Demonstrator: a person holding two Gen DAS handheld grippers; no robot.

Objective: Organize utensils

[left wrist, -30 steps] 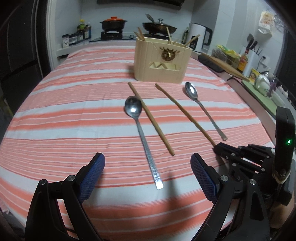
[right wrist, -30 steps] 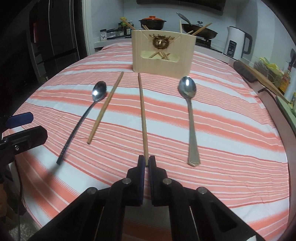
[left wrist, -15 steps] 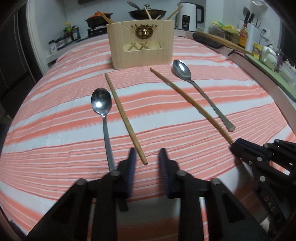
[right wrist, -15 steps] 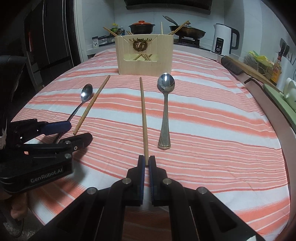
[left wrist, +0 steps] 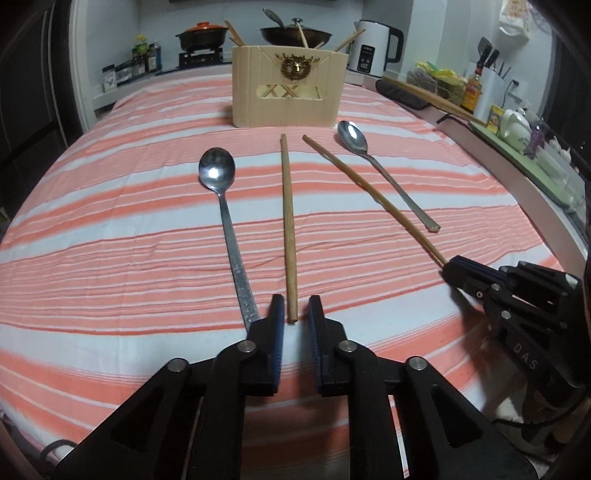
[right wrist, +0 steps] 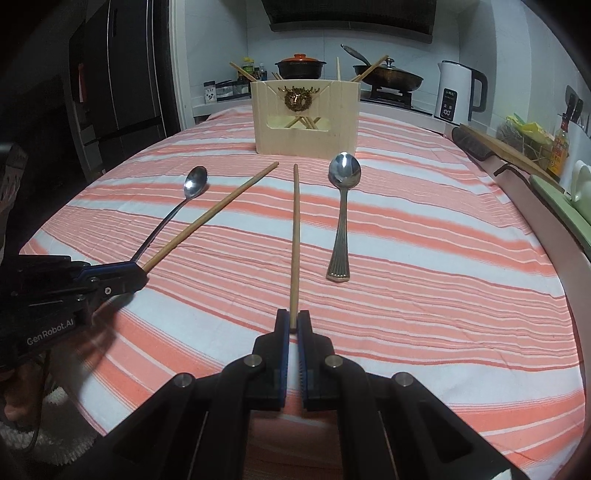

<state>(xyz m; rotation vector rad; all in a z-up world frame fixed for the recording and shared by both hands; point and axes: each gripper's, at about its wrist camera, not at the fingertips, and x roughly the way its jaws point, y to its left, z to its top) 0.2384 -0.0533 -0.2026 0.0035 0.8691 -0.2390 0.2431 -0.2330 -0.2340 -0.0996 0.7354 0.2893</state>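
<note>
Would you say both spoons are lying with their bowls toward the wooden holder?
Yes: in the left wrist view the left spoon and the right spoon both have their bowls at the end nearer the wooden holder.

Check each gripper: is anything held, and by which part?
The right gripper pinches the right chopstick by its near end. The left gripper holds nothing: its jaws are opening around the near end of the left chopstick, pads clear of it.

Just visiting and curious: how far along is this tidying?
Done: some stored chopsticks stand in the wooden holder. In hand: right hand-held gripper clamps the right chopstick; left hand-held gripper, jaws opening, straddles the left chopstick. Left: both, plus two spoons, lie on the cloth.
</note>
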